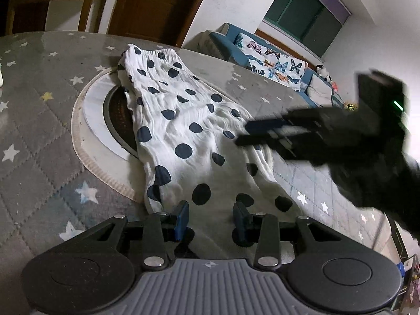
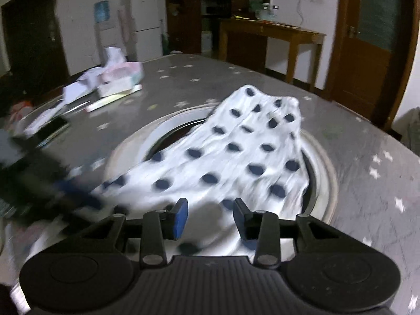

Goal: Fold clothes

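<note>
Left wrist: left gripper (image 1: pixel 210 219) parted above garment (image 1: pixel 181 131)

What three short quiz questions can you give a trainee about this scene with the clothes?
1. True or false: the dotted garment lies partly over the round plate in the table.
2. The garment's dots are: A red, B dark blue, C green?
3. Are the jaws of the left tool open or shut?
Key: 1 true; 2 B; 3 open.
</note>
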